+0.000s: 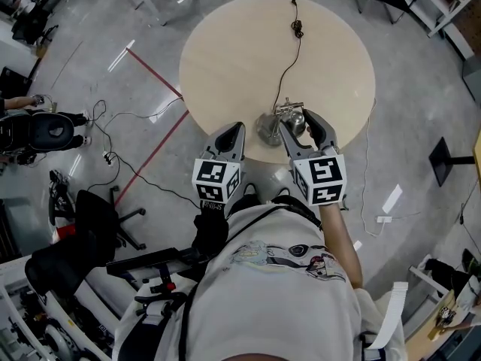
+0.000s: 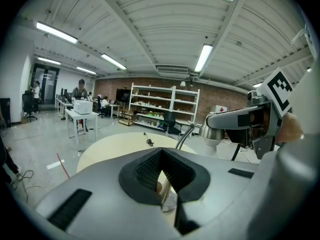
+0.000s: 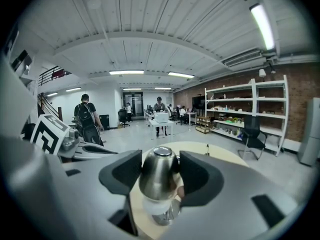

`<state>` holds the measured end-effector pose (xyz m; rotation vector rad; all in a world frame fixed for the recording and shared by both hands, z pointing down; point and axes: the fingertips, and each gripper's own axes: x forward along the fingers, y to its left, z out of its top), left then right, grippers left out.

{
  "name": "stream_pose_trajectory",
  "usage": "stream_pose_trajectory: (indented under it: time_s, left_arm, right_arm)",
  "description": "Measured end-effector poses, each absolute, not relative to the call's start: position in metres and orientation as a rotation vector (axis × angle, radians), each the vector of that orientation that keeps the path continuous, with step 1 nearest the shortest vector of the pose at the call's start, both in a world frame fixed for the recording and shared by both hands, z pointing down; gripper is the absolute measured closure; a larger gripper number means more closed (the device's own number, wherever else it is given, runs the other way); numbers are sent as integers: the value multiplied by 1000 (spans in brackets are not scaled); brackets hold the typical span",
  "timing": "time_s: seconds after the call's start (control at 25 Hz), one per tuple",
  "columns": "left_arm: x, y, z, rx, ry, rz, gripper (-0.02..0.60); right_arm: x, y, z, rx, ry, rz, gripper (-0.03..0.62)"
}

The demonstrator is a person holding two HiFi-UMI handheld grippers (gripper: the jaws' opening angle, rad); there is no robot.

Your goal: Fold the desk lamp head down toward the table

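Note:
A chrome desk lamp stands at the near edge of the round wooden table [image 1: 225,59], its base [image 1: 267,131] by the rim. My right gripper [image 1: 299,125] is shut on the lamp head [image 1: 295,119]; in the right gripper view the steel lamp head [image 3: 159,176] sits upright between both pads. My left gripper [image 1: 237,128] is shut, its tips just left of the base. Past the left gripper's [image 2: 161,156] closed tips, the left gripper view shows the lamp arm [image 2: 184,136] rising to the lamp head [image 2: 220,126].
The lamp's black cord [image 1: 289,59] runs across the table to a plug at the far side. A red tape line [image 1: 154,74], loose cables [image 1: 113,156], an office chair [image 1: 98,216] and a black stand base [image 1: 447,160] are on the floor around the table.

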<state>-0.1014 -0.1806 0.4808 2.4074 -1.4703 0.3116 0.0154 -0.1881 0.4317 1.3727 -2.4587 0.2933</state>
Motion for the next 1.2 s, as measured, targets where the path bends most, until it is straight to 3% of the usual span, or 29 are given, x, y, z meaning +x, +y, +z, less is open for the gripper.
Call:
stream_pose_trajectory:
  time_s: [1.2]
  left_arm:
    - [-92,-180,496,2412,-1415,369,580]
  right_arm:
    - [29,-126,487,1312,-2369,362,359]
